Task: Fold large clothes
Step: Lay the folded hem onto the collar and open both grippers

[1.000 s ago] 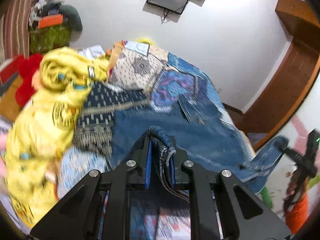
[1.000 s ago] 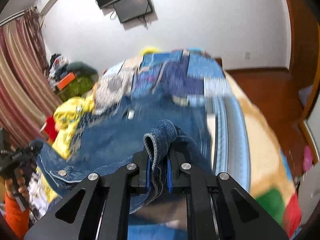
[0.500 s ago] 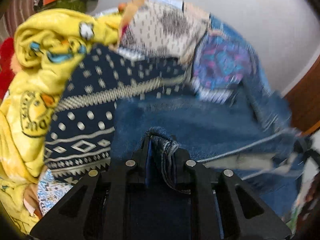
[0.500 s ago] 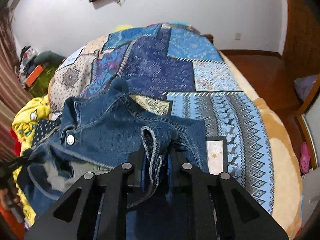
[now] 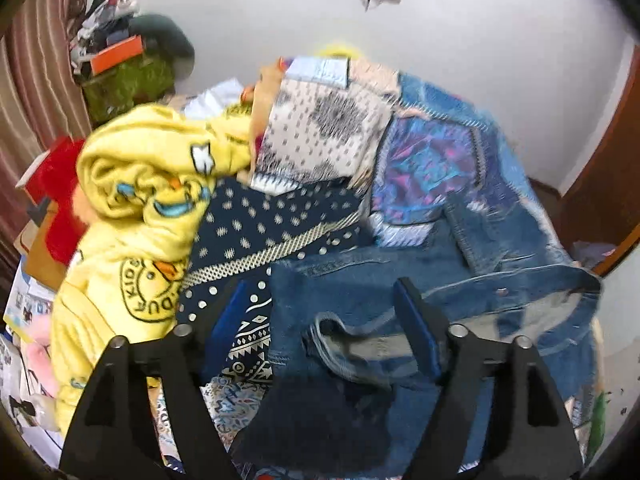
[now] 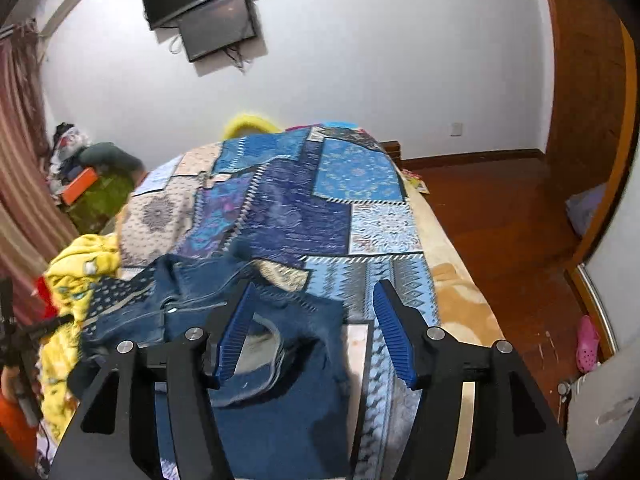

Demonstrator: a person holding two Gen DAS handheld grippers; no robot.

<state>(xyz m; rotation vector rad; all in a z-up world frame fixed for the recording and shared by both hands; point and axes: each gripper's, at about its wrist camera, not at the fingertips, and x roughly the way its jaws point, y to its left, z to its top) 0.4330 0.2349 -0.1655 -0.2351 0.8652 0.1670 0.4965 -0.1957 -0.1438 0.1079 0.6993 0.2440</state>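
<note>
Denim jacket (image 5: pixel 400 296) lies on the bed's patchwork quilt (image 6: pixel 320 204), spread at the near end, collar/button side toward 9 o'clock in the right wrist view. A sec ago both tongs were pinching bunched denim hems; now both have let go. Left tongs (image 5: pixel 320 320) jaws are opening, wide, w/ a loose fold of denim lying between the blue pads but not pressed. Right tongs (image 6: pixel 312 320) jaws also opening, denim and a pale lining patch under the gap, pads clear of it. The cloth has dropped from a held bunch to lying slack on the quilt.

Meaning: prob. one fold or lay-down step is done and released; jacket looks rumpled, not yet a neat packet, so more folds likely needed.

Outward: navy patterned cloth (image 5: pixel 260 236) just beside the jacket at 10 o'clock in the left view, yellow duck-print garment (image 5: pixel 140 208) piled further at 9. Wall TV (image 6: pixel 212 12) at 12, wooden floor (image 6: pixel 500 208) at 3 in the right view.
</note>
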